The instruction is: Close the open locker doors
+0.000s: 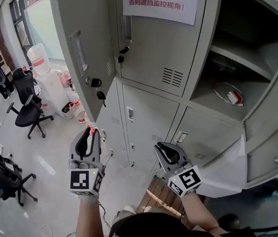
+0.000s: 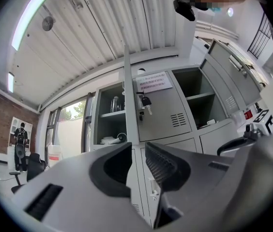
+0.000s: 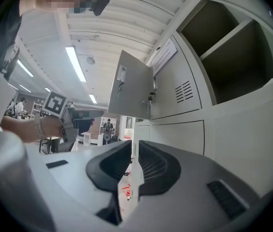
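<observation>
Two upper doors stand open: left door [image 1: 77,43], swung outward with keys [image 1: 96,84] at its lock, and right door [image 1: 277,127], swung wide. Both look like thin sheet steel: light, stiff, smooth. Push the flat face near the free edge. Left gripper [image 1: 90,131], below the left door, and right gripper [image 1: 159,148] hold nothing, jaws slightly apart.

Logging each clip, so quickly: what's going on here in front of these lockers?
A person faces a bank of grey lockers with a handheld gripper in each hand. Two upper doors hang open: the left door, with keys in its lock, and the right door, beside a compartment with a shelf. The left gripper and right gripper are held before the lower lockers, jaws slightly apart and empty. Neither appears to touch a door.
</observation>
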A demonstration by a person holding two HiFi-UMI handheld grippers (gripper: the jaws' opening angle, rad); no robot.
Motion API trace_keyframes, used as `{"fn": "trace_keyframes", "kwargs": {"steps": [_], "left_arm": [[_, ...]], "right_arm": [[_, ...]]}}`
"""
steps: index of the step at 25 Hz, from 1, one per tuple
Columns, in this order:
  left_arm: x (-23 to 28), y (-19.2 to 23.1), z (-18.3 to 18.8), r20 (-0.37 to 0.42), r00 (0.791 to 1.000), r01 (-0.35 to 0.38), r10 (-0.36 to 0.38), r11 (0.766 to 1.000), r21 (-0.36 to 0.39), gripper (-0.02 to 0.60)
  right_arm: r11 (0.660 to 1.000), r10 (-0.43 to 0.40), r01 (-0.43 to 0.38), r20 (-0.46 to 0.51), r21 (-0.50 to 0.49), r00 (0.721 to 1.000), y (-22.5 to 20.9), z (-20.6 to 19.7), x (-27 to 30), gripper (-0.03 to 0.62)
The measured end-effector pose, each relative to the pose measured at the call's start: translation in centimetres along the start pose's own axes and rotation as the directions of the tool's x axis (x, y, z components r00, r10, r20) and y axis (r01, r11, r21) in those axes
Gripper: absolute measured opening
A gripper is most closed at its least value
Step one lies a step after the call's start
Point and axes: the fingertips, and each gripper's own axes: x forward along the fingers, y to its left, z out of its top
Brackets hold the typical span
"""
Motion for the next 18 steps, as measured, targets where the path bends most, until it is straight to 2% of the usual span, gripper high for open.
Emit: {"fn": "trace_keyframes", "kwargs": {"steps": [6,18], "left_arm": [[1.6,0.8,0.6,0.030,0.999,-0.009,0.010,1.000,-0.024,0.104],[2.8,1.6,0.6,0.064,0.997,0.039,-0.035,0.997,-0.062,0.106]], "right_arm": [[0.999,-0.039,0.039,-0.005,-0.019,0.999,-0.8,0.5,-0.6,0.054],[0.994,-0.105,0.104,-0.024,-0.043,0.994,-0.8,0.7,-1.1,0.055]]}}
